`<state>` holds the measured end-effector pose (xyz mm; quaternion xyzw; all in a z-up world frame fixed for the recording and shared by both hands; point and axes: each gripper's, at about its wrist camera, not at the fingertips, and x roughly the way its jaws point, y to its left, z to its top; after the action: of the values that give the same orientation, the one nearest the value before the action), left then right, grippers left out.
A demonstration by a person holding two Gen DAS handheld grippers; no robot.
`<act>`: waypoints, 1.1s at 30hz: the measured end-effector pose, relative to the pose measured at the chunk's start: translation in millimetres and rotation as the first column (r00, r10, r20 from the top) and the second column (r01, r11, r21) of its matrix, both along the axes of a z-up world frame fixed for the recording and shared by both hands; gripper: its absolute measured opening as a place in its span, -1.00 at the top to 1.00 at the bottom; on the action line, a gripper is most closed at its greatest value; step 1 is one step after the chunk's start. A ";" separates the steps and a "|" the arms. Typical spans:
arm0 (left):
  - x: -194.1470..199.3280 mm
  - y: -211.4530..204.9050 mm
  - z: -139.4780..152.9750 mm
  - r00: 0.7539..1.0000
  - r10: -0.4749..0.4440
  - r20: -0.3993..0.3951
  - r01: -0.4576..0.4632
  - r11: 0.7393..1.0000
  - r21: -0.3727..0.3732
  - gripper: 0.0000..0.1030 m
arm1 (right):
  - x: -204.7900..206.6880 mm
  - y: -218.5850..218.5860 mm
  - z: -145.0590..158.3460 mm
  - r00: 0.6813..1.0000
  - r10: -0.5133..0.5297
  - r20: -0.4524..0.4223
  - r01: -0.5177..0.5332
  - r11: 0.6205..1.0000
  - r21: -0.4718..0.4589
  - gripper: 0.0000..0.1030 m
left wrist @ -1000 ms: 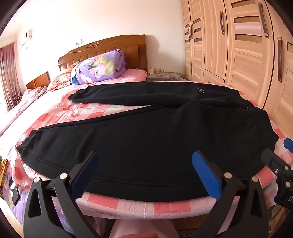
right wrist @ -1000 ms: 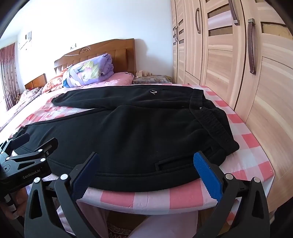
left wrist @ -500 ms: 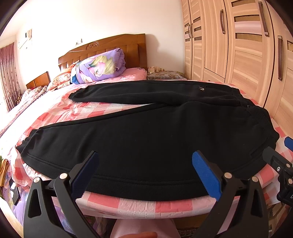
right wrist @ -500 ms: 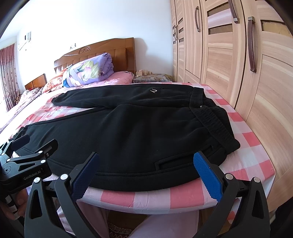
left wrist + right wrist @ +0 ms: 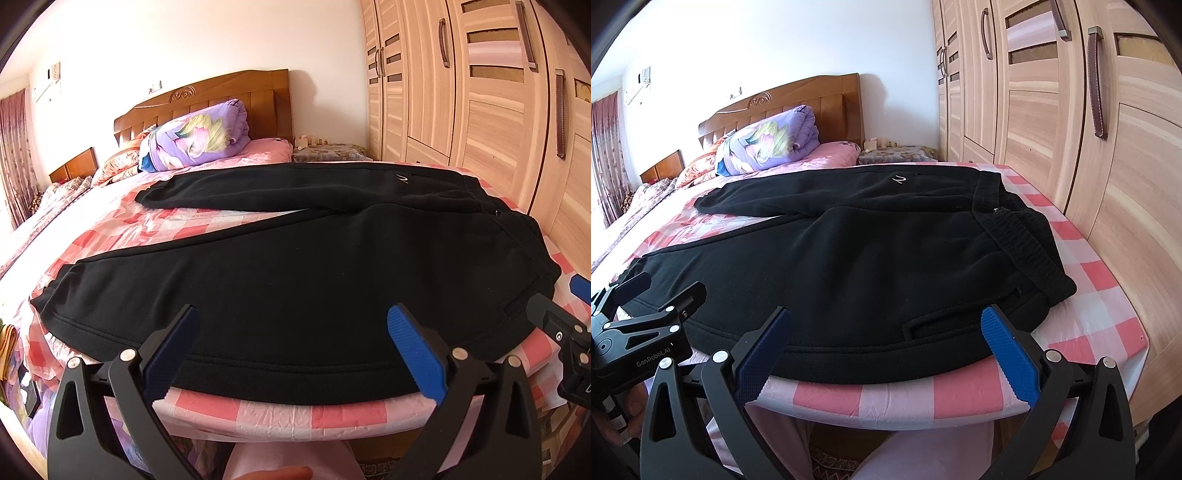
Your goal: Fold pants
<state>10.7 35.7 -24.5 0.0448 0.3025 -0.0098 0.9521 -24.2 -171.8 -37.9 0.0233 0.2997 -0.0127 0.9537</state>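
Near the bed (image 5: 295, 413) edge, my left gripper (image 5: 291, 347) and right gripper (image 5: 884, 349) gape wide, empty; I should pinch the black pants (image 5: 295, 280) by the near seam evenly.

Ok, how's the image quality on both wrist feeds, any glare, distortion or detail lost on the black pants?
Left wrist view: strong fisheye bends the bed edge and wardrobe; dark vignette in the corners; the pants read nearly flat black, only seams visible. Right wrist view: same barrel distortion; the wall is washed out by bright light; the waistband ribbing stays sharp. Both grippers, left and right, are in focus.
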 end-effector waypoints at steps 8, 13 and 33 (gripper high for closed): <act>-0.2 -0.2 0.8 1.000 0.003 -0.008 -0.003 1.000 -0.004 -0.97 | 1.6 -1.1 -1.5 1.000 0.006 -0.008 -0.006 1.000 0.009 -0.92; 1.2 -4.8 3.1 1.000 -0.003 -0.008 0.003 1.000 0.003 -0.97 | 1.4 -0.9 -1.3 1.000 0.003 -0.008 -0.003 1.000 0.008 -0.92; 3.2 -6.6 -0.9 1.000 0.004 -0.023 -0.004 1.000 0.002 -0.97 | 0.3 -2.2 -3.2 1.000 0.002 -0.015 -0.002 1.000 0.013 -0.92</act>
<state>13.9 29.1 -25.4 0.0451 0.3133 -0.0082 0.9485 -23.9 -174.0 -41.1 0.0292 0.3070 -0.0098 0.9512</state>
